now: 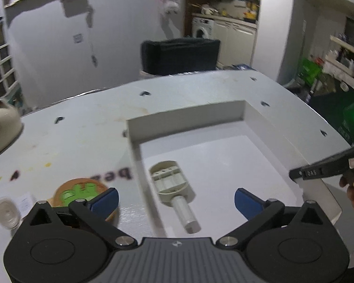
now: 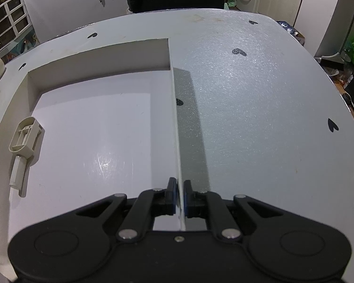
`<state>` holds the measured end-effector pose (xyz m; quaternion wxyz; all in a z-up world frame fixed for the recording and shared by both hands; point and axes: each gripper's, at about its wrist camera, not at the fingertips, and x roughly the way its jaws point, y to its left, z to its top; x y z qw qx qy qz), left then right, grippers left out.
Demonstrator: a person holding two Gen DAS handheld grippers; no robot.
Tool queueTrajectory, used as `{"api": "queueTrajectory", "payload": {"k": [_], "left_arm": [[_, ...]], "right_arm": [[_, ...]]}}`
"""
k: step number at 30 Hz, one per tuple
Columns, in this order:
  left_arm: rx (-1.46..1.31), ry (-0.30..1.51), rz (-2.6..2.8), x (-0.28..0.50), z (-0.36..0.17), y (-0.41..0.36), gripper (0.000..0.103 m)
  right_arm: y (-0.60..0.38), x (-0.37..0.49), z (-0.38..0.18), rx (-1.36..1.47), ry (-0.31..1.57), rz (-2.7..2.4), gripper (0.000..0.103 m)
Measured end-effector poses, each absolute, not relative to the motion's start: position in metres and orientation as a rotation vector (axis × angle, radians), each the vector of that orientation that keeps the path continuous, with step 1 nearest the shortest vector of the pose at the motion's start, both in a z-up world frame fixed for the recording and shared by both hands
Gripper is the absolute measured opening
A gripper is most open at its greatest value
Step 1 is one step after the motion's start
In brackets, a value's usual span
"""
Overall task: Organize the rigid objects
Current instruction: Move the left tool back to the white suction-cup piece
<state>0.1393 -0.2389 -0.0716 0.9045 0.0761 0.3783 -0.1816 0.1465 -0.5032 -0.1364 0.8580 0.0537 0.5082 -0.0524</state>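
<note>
**One piece boxed, more left out**

Wide-spread, empty, the left gripper (image 1: 176,200) is held above the plug (image 1: 173,188) lying inside the box (image 1: 186,115). Its right wall is pinched by the right gripper (image 2: 180,197). Coaster (image 1: 82,193) and cup (image 1: 6,214) are judged still unsorted on the table (image 1: 82,122)

The table (image 2: 247,99) is pale grey-white with a fine glittery sheen and scattered small black heart marks; yellow and brownish stains dot its left part in the left wrist view. The shallow box (image 1: 271,122) at centre frame is plain white, its inner walls a duller cream-grey. Inside it lies a beige plastic piece (image 1: 170,179) with a whitish translucent stem. At lower left of the left wrist view a round brown disc (image 1: 80,188) carries a bright green figure. A cream teapot (image 1: 2,127) sits at the left edge. Both claws, left claw (image 1: 177,199) and right claw (image 2: 179,194), are black with blue pads (image 1: 245,200).
</note>
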Motion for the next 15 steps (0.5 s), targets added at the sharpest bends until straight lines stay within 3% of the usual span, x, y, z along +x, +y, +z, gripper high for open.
{"api": "queueTrajectory", "payload": {"k": [15], "left_arm": [[0.007,0.77,-0.02,0.149,-0.07,-0.14,0.103]], "right_arm": [[-0.499,0.147,-0.136,0.1,1.069,-0.118,0.008]]}}
